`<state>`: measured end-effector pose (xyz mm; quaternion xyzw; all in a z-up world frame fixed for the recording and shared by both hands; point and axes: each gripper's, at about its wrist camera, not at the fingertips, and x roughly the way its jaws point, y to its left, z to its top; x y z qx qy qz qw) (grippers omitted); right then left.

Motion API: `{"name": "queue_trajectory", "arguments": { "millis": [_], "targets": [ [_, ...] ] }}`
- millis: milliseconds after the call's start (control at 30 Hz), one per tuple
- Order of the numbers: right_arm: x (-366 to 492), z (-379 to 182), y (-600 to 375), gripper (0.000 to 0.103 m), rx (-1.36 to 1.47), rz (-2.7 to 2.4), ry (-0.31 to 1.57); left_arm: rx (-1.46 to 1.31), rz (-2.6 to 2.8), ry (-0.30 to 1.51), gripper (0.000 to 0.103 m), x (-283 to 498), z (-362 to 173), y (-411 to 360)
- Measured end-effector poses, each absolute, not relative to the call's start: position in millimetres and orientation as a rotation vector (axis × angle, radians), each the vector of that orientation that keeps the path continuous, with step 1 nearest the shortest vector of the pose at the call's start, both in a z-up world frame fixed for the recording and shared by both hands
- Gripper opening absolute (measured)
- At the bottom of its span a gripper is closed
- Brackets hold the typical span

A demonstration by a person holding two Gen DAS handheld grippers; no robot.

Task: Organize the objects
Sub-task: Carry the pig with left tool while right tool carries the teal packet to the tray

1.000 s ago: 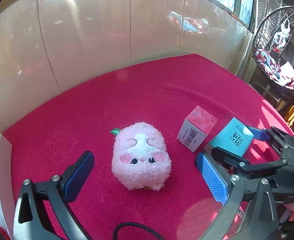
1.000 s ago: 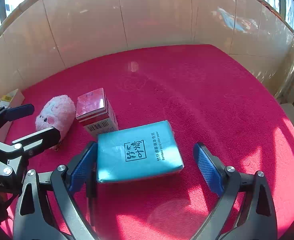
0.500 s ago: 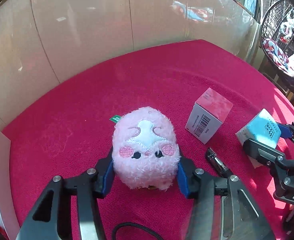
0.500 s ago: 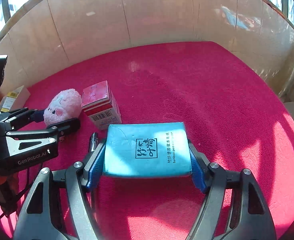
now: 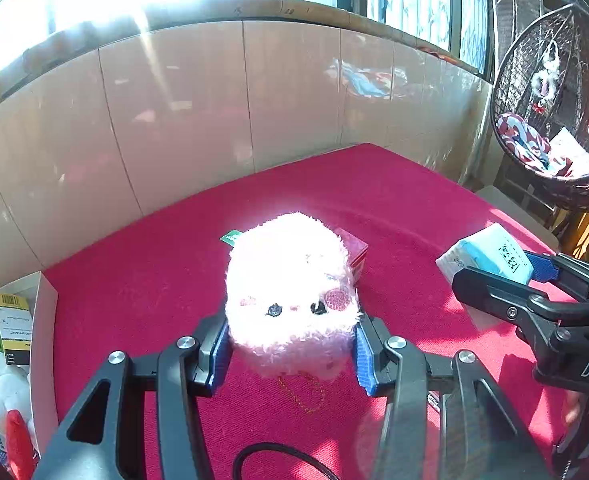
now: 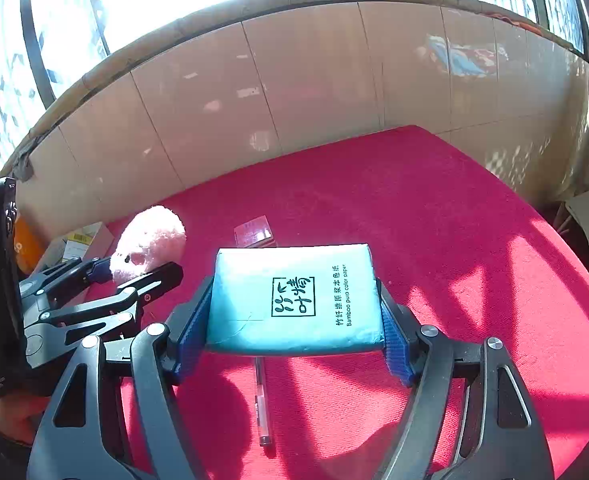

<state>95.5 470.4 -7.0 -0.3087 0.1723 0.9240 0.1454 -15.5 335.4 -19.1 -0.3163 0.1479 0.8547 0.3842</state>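
The left gripper [image 5: 290, 344] clamps a fluffy pink plush toy [image 5: 290, 288] while the right gripper [image 6: 294, 332] grips a flat turquoise tissue pack [image 6: 294, 300], both raised.

The pink plush [image 5: 292, 292] hides most of the small box [image 5: 354, 254].

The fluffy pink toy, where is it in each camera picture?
Left wrist view: the pink toy sits in the middle, squeezed between the left gripper fingers.
Right wrist view: the same toy is small at the left, held by the left gripper, beside the blue tissue pack.
Shared landmark: the little red box just behind the toy, also seen in the right view.
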Motion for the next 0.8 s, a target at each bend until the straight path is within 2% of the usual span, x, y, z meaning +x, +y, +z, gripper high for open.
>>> {"name": "queue_trajectory", "arguments": {
  "millis": [233,800],
  "targets": [
    [100.1,8.4,450.6,0.074,-0.847,2.685,0.456,-0.775,2.208,0.337,0.05,-9.5,4.3,317.6],
    [95.4,26.8,403.6,0.074,-0.836,2.777,0.377,-0.764,2.275,0.258,0.05,0.3,16.4,257.0]
  ]
}}
